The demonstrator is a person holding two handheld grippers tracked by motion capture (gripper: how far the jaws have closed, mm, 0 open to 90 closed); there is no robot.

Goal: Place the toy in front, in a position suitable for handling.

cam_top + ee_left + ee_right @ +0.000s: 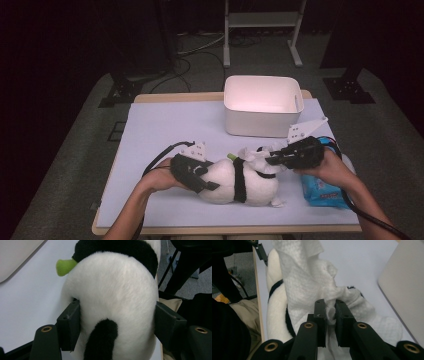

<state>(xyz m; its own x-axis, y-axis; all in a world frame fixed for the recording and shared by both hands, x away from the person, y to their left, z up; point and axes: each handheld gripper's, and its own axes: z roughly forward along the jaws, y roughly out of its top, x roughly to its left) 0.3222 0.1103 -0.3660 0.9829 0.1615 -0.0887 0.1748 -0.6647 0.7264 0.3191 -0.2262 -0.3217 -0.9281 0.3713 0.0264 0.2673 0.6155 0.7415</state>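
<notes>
Panda [240,182] lies on mat [165,130], long axis L–R. L gripper [192,172] clamps its rear end; R gripper [330,312], nearly shut, pinches wipe [304,277] draped over head end, nearest R hand.

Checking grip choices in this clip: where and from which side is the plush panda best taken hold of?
Grip the plush panda across its round white rump, coming in from the tail end along the table, as the left gripper does. The toy lies on its side, so that end faces the person's left and is free; its soft bulge fills the jaws. The head end is covered by the white wipe held in the right gripper.
</notes>
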